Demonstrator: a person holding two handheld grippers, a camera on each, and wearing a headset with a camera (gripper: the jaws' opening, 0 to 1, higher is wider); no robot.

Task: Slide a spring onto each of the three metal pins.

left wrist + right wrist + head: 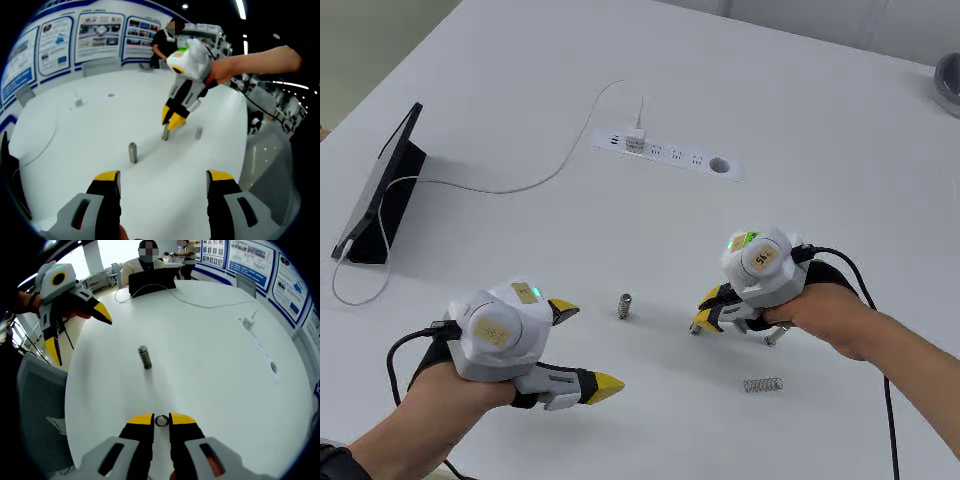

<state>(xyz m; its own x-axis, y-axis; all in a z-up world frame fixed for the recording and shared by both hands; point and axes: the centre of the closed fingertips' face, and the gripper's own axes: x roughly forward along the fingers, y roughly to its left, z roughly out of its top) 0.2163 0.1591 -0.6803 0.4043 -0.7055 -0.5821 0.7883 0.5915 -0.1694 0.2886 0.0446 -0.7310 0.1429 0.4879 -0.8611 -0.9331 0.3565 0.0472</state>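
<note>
Closest in, at 7 o'clock in the head view, the left claw (585, 347) is spread wide with nothing in it. It's parked off to the side, I'd guess to stay out of the way. At 5 o'clock a loose spring (763, 384) lies flat on the smooth white table (770, 130). It's a little silver wire coil, probably meant for the last pin.

A bit further out, dead centre, a finished pin (625, 306) stands upright with its coil round it. At 3 o'clock the yellow-tipped right claw (703, 312) is pinched narrow on a small spring (161, 421), tips aimed down. Looks to me like it's lining that up over a second pin (165, 133). A bare pin (198, 132), short and steel-looking, stands near that.

Way out at 12 there's a white power strip (670, 155), and a dark tablet (385, 185) propped up at 9.
</note>
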